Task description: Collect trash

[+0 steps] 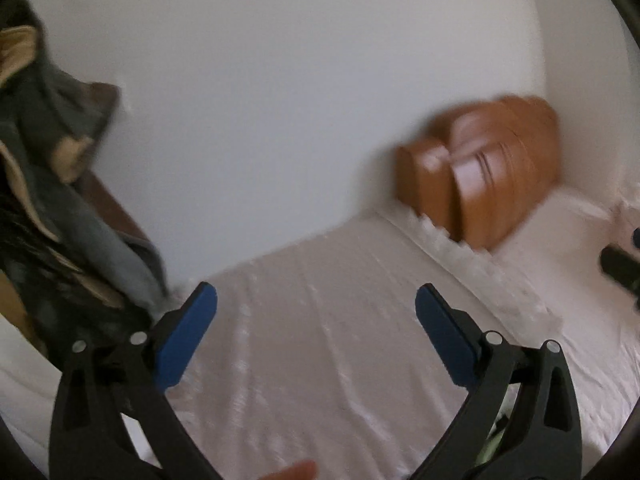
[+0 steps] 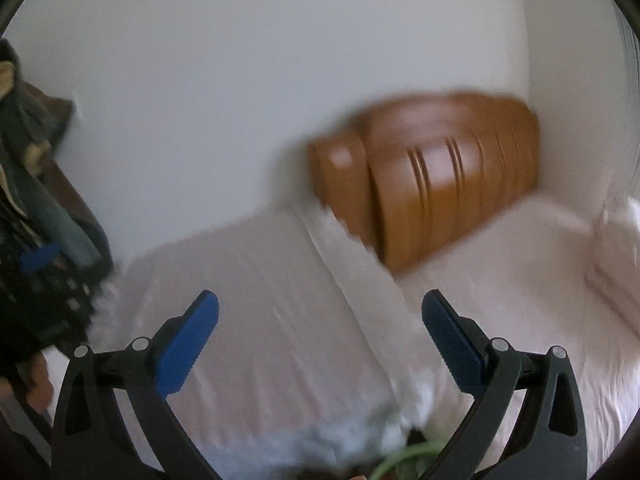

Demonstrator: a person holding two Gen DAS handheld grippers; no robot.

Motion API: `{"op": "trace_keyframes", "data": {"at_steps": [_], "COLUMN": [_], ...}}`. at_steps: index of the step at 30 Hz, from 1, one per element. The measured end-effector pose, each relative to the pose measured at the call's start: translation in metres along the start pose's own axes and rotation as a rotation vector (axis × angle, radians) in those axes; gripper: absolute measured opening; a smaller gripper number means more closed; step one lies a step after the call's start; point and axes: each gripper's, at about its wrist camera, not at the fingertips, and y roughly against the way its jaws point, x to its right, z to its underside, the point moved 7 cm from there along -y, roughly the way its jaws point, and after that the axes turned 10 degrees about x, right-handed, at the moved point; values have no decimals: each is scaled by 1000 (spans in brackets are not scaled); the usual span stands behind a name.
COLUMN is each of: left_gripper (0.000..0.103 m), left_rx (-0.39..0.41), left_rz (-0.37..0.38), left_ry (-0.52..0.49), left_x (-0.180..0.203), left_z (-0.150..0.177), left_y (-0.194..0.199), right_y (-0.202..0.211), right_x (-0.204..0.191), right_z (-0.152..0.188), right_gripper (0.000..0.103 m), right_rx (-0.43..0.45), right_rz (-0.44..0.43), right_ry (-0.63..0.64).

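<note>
Both views are motion-blurred. Your left gripper [image 1: 316, 300] and right gripper [image 2: 320, 304] have fingers spread wide, nothing held, over the bed [image 1: 320, 340] with its white sheet. The wooden headboard [image 2: 432, 184] is ahead; clothes [image 1: 48, 184] hang at left. No trash clearly visible; the green thing [image 2: 404, 456] at the bottom edge might be it, can't tell. Risk: moving this fast, you overshoot or snag the sheet.

One wooden headboard [image 2: 432, 184], one white bed [image 2: 280, 320], one clothes pile [image 1: 52, 200].
</note>
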Motion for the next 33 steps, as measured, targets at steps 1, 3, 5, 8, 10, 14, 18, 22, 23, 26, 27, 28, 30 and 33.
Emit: {"op": "trace_keyframes", "data": {"at_steps": [1, 3, 5, 8, 10, 14, 18, 22, 23, 26, 27, 28, 30, 33], "left_gripper": [95, 95, 95, 95, 95, 95, 95, 95, 95, 95, 95, 95, 95, 95], "left_rx": [11, 29, 37, 34, 25, -1, -36, -56, -60, -67, -69, -71, -77, -84], "left_rz": [-11, -9, 8, 35, 52, 89, 126, 149, 154, 163, 165, 166, 167, 170], "left_ry": [14, 46, 81, 110, 107, 106, 126, 147, 150, 158, 159, 160, 164, 171], "left_x": [-8, -21, -28, -35, -35, -30, -31, -33, -33, -35, -36, -36, -38, -41], "left_z": [-6, -17, -27, -31, -30, -22, -16, -11, -10, -7, -7, -6, -5, -4], "left_y": [0, 3, 2, -4, -12, -23, -35, -44, -46, -48, -50, -51, -53, -58], "right_y": [1, 2, 1, -5, -12, -25, -35, -32, -33, -37, -37, -38, -39, -40], "right_x": [-10, -27, -39, -58, -72, -77, -82, -93, -95, -98, -99, -98, -97, -98], "right_z": [-11, -26, -34, -38, -34, -38, -43, -38, -36, -32, -31, -32, -32, -30], "right_gripper": [101, 101, 101, 101, 101, 101, 101, 101, 101, 101, 101, 101, 101, 101], "right_rx": [24, 51, 62, 71, 55, 17, -2, -8, -12, -24, -26, -26, -26, -25], "right_rz": [-8, -15, -7, 26, 26, 18, 18, 27, 28, 27, 28, 32, 36, 40], "right_ry": [1, 5, 21, 57, 67, 59, 44, 52, 53, 44, 42, 42, 42, 43]}}
